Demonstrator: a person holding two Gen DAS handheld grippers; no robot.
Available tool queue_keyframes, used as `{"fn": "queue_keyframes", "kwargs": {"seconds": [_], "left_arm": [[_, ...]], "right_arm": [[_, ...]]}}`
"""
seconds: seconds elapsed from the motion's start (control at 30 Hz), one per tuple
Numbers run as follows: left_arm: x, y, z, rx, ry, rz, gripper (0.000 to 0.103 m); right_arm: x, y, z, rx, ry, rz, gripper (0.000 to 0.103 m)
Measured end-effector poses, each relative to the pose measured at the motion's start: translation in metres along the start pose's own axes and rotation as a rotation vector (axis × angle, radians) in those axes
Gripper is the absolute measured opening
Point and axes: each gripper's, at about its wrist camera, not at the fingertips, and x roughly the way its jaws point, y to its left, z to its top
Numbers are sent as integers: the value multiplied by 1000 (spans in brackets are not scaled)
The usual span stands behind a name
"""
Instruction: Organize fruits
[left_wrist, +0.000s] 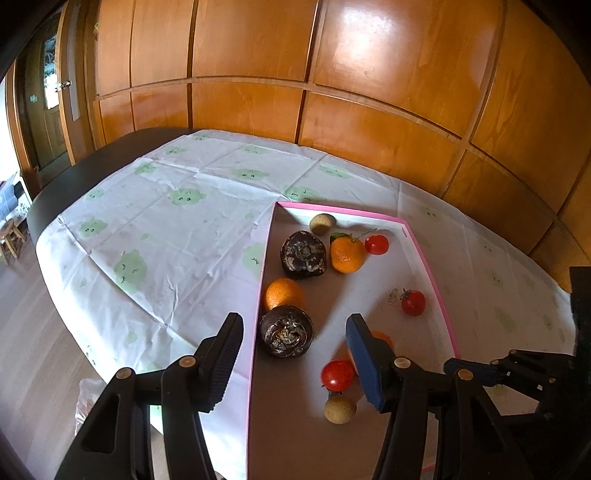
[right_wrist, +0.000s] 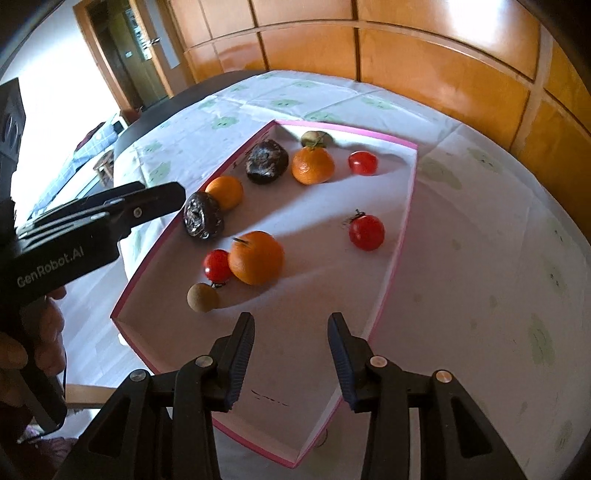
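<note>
Wall panels (left_wrist: 369, 55): varnished wood, glossy, light glare. Cloth (left_wrist: 166, 229) over counter: thin, creased, matt, printed. Tray (right_wrist: 400, 236): cardboard, matt inside, pink edge. Tomatoes (right_wrist: 366, 232): smooth, shiny. Oranges (right_wrist: 255, 257): dimpled peel. Dark fruits (left_wrist: 286, 331): rough, flaky skin. Gripper arms (right_wrist: 295, 354): matt black plastic, ribbed pads, metal rivets.

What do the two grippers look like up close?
Both are black plastic with round brass-coloured pivot pins and ribbed finger pads. The left gripper has one blue-looking pad, and its body carries white GenRobot.AI lettering. The right gripper matches it.
</note>
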Motion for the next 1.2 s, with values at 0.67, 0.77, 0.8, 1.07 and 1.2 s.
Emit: {"fn": "queue_keyframes", "kwargs": {"seconds": [0.67,0.77,0.8,1.07,1.2], "left_arm": [[-37,-41,-27,81,-103,17,95],[-40,-44,-31,80,-108,27,102],[-41,-43,-31,77,-108,22,103],[-44,-42,-34,64,-125,48,103],[-45,-41,-36,64,-143,94,103]], "right_arm": [[-55,-8,-38,240,-240,-295,43],[-59,-9,-41,247,-249,-314,43],[-60,-9,-42,249,-253,-321,43],[-65,-8,-47,258,-266,-333,43],[-66,-6,-48,252,-269,-333,43]]}}
